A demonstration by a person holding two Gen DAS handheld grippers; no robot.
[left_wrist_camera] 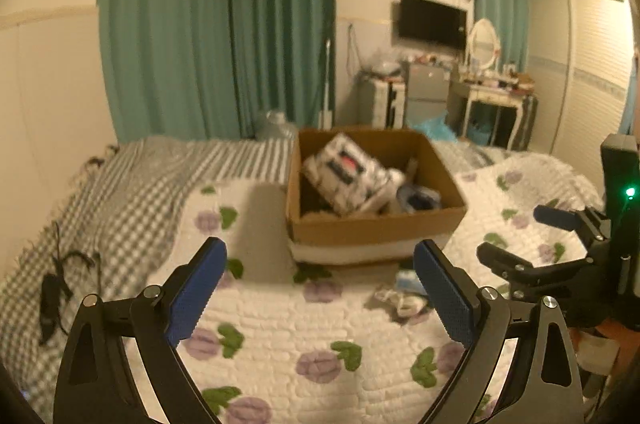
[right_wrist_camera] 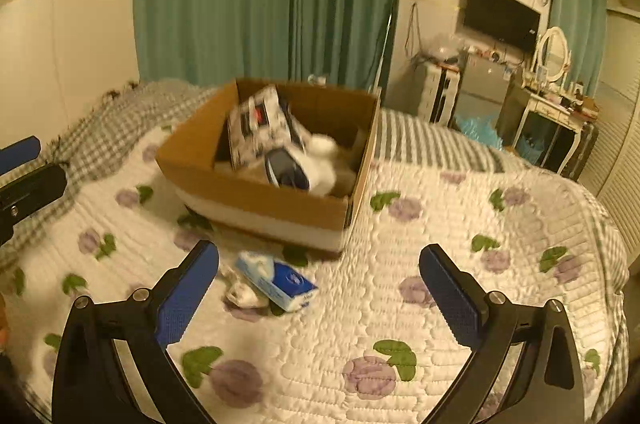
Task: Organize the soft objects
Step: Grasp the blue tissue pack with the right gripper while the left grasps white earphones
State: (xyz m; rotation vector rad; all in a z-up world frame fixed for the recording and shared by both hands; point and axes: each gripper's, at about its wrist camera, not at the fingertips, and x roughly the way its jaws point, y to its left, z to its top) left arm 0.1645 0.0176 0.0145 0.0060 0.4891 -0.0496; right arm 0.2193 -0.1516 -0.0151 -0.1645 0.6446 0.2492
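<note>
A cardboard box (left_wrist_camera: 376, 224) (right_wrist_camera: 256, 198) stands on the flowered quilt (left_wrist_camera: 280, 336) (right_wrist_camera: 380, 304). It holds a patterned white pack (left_wrist_camera: 344, 172) (right_wrist_camera: 260, 124), a white soft item (right_wrist_camera: 324, 160) and a dark blue item (right_wrist_camera: 286, 170). A blue-and-white tissue pack (right_wrist_camera: 276, 280) (left_wrist_camera: 406, 282) and a small white crumpled item (right_wrist_camera: 242, 294) (left_wrist_camera: 396, 302) lie on the quilt in front of the box. My left gripper (left_wrist_camera: 320, 284) is open and empty above the quilt. My right gripper (right_wrist_camera: 320, 288) is open and empty, also showing in the left wrist view (left_wrist_camera: 516, 236).
A grey checked blanket (left_wrist_camera: 100, 208) (right_wrist_camera: 132, 120) covers the far side of the bed, with a black cable (left_wrist_camera: 56, 288) on it. Green curtains (left_wrist_camera: 216, 24), a wall TV (left_wrist_camera: 432, 20), a small fridge (left_wrist_camera: 426, 88) and a dressing table (left_wrist_camera: 496, 96) stand beyond.
</note>
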